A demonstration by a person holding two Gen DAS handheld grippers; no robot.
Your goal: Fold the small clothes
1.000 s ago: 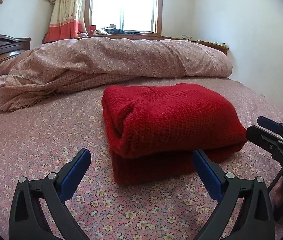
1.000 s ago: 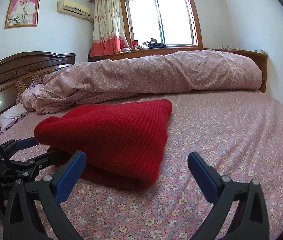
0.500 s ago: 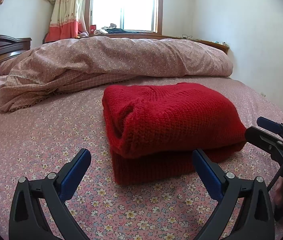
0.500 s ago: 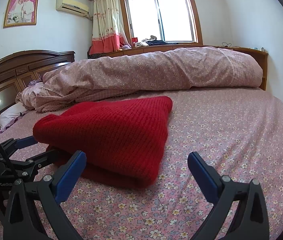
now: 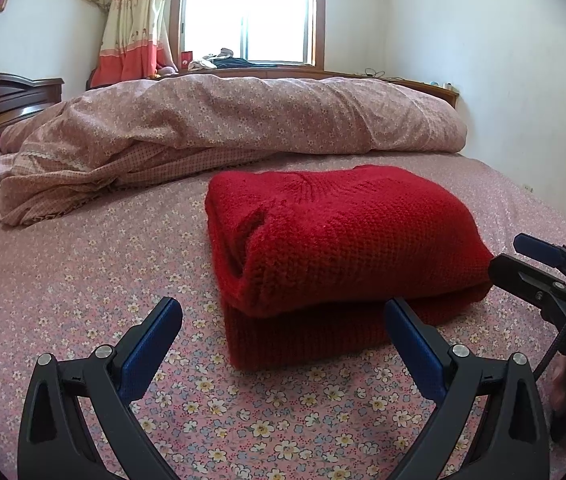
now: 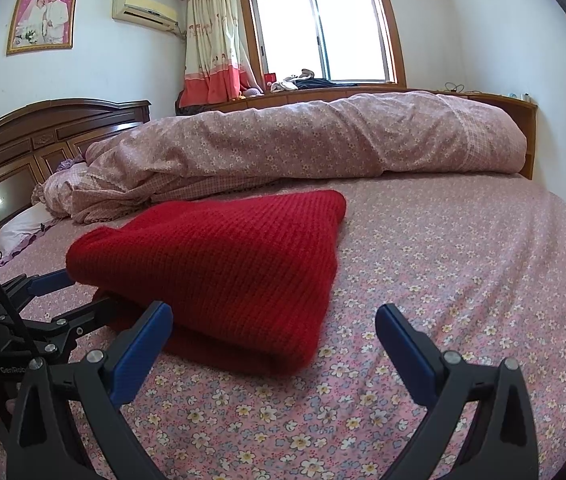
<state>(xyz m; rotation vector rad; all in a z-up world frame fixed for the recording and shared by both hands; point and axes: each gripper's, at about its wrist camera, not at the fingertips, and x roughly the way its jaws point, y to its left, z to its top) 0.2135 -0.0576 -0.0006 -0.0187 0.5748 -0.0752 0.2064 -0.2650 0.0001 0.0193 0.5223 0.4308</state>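
Sweater [image 5: 335, 248], folded, hides its lower layers; both hand-held grippers, left [image 5: 283, 336] and right [image 6: 275, 332], gape wide, empty.

White walls [image 6: 491, 32], daylight pouring through a wood-framed window [image 6: 323, 36]. Cream-and-red curtain [image 6: 211, 48] hanging left of it, air conditioner [image 6: 145, 12] and framed portrait [image 6: 43, 18] further left. Dark carved headboard [image 6: 43, 136]. Bed under a pink floral sheet [image 6: 463, 260], rolled quilt [image 6: 323, 140] along its far side.

Folded red sweater [image 6: 219, 264] on bed [image 6: 463, 264]
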